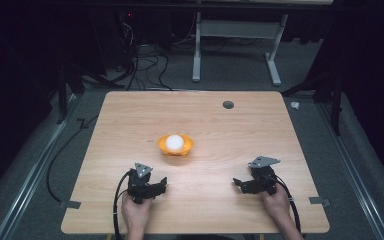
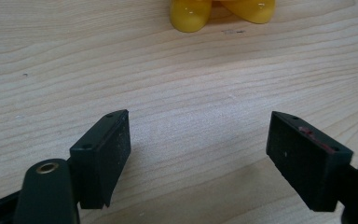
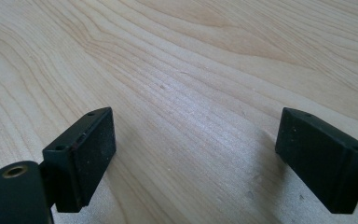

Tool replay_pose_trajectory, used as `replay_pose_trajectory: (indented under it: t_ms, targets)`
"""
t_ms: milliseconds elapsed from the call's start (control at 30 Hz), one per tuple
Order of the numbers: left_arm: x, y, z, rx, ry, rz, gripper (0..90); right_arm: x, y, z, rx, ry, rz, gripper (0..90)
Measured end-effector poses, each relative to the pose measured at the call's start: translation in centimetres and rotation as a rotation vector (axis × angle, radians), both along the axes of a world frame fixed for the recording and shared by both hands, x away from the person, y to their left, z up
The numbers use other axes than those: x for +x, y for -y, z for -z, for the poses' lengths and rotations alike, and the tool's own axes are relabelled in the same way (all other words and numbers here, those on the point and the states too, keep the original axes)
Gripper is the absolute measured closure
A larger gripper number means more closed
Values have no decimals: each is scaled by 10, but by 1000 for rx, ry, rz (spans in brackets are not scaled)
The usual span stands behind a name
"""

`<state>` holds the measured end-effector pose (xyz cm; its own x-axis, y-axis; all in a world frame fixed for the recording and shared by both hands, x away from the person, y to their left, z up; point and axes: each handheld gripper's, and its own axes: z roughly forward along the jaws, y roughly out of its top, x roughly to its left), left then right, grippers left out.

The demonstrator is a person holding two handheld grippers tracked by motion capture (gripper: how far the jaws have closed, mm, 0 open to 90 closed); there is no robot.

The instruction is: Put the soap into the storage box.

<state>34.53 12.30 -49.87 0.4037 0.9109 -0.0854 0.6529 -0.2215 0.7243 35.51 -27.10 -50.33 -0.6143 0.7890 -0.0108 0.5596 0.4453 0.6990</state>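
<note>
An orange bowl [image 1: 176, 146] sits near the middle of the wooden table [image 1: 130, 115], and a white ball [image 1: 174, 142] rests inside it. My left gripper [image 1: 161, 185] lies low over the table, in front of the bowl and a little to its left, jaws wide apart and empty. In the left gripper view [image 2: 198, 154] the bowl's yellow-orange base [image 2: 219, 11] shows at the top edge, well beyond the fingertips. My right gripper [image 1: 238, 184] sits at the front right, also open with bare wood between its jaws [image 3: 196, 158].
A round grey grommet [image 1: 228, 105] is set into the table near its back edge. Beyond the table stand a white desk frame [image 1: 237, 37] and loose cables [image 1: 145, 65] on the floor. A cable trails from each gripper off the front edge.
</note>
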Motion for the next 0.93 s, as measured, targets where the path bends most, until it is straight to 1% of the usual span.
replay_pose_trajectory:
  t_ms: [133,267,400,533,567,933]
  targets:
    - [1,2,2,15,0,2,225,0,0,0,1,0,2,128]
    - [1,2,2,18,2,0,223,0,0,0,1,0,2,128]
    - [2,4,4,35,1,-1,223,0,0,0,0,2,1,128]
    - [2,8,7,66,28,4,217,0,0,0,0,0,2,128]
    - [1,8,8,60,40,5,203,0,0,0,1,0,2,128]
    - [1,8,8,59,38,3,194,0,0,0,-2,0,-2,128]
